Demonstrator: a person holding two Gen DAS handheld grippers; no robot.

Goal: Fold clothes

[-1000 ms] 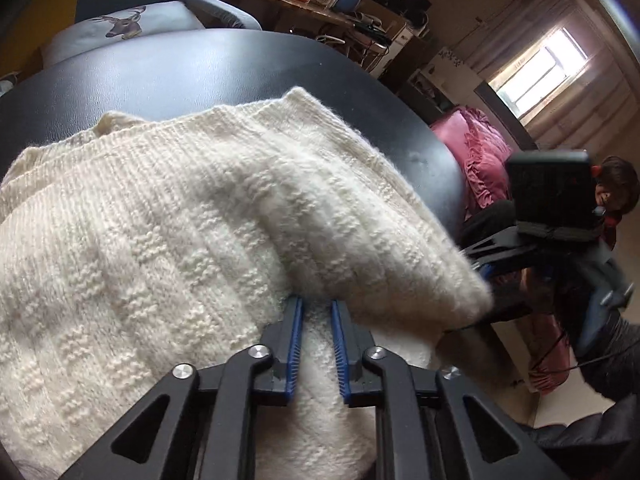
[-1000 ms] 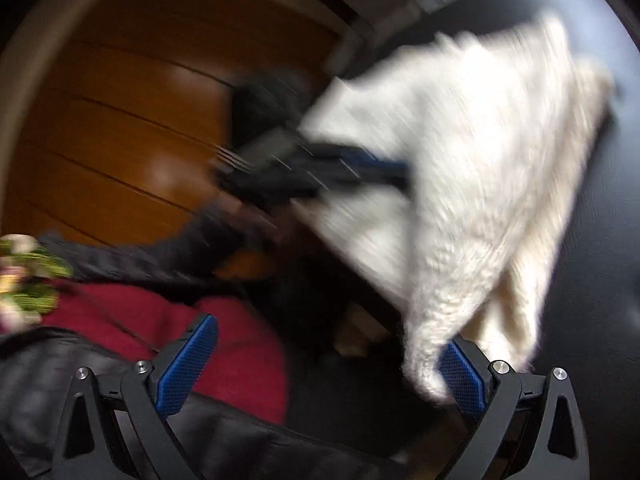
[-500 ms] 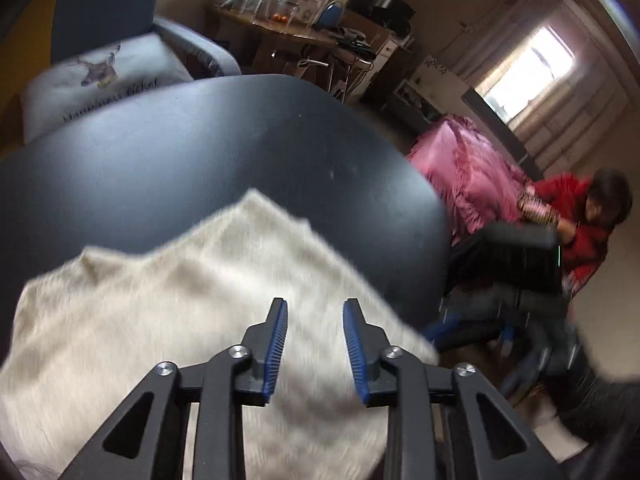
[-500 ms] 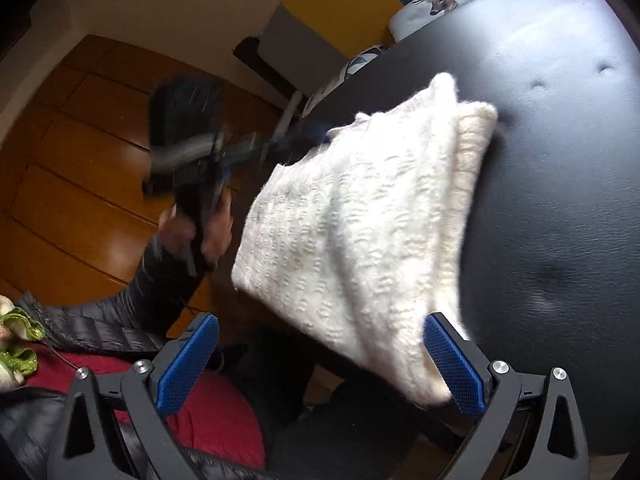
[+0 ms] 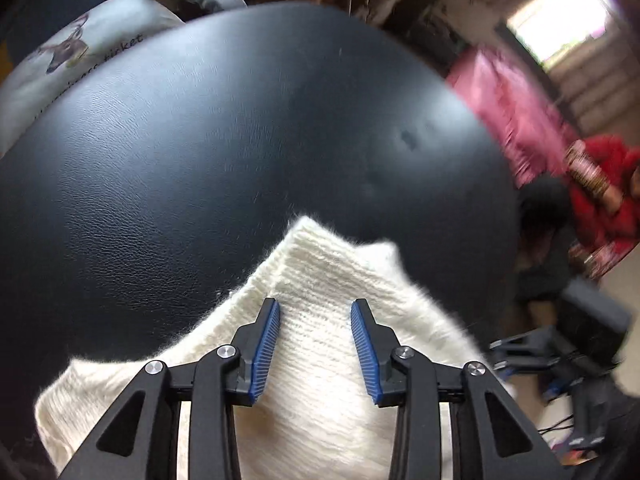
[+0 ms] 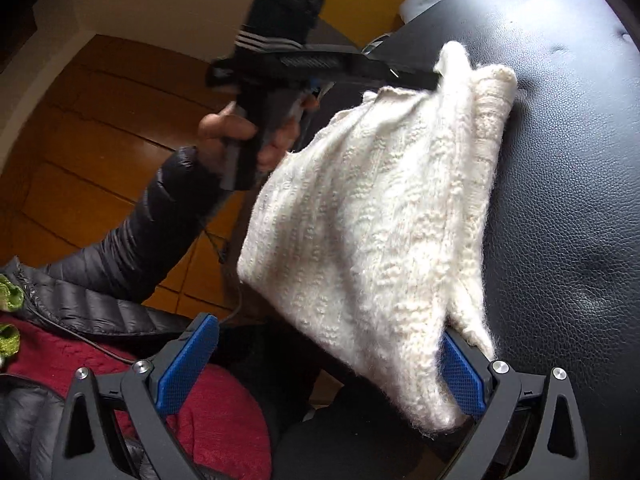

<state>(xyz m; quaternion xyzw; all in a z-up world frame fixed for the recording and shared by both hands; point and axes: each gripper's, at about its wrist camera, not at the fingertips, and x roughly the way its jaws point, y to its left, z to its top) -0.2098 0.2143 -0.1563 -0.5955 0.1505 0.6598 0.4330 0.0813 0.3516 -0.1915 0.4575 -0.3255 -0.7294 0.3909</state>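
The sweater [image 6: 372, 216] is cream with a ribbed, textured knit. The seat [image 5: 240, 140] is black and grained. Gripper pads [image 5: 266, 354] are blue.

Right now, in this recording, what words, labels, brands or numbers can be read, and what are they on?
"ticket": dark script on the pale deer-print cushion, left wrist view; the words before and beneath it are too blurred to read.
No other text is readable: none shows on the white knit sweater, the black leather seat, or the left hand-held gripper.
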